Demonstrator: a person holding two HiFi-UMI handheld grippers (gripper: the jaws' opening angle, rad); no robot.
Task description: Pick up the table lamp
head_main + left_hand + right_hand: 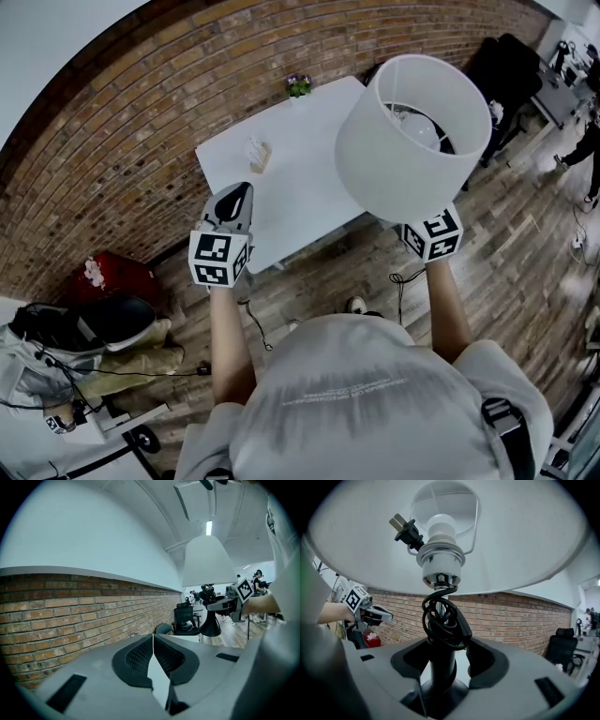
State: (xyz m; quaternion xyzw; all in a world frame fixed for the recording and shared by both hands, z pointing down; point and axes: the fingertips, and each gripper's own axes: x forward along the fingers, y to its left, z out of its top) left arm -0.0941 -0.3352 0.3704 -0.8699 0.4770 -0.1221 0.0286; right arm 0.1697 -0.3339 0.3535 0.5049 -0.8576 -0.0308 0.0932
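While the right gripper (440,663) clamps the table lamp (412,131) by its black stem (440,679), lamp raised above the white table's (281,159) near right corner, left gripper (236,194) pinched shut, empty, over its left edge.

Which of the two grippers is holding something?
The right gripper: its jaws clamp the black stem of the table lamp. The left gripper is shut on nothing.
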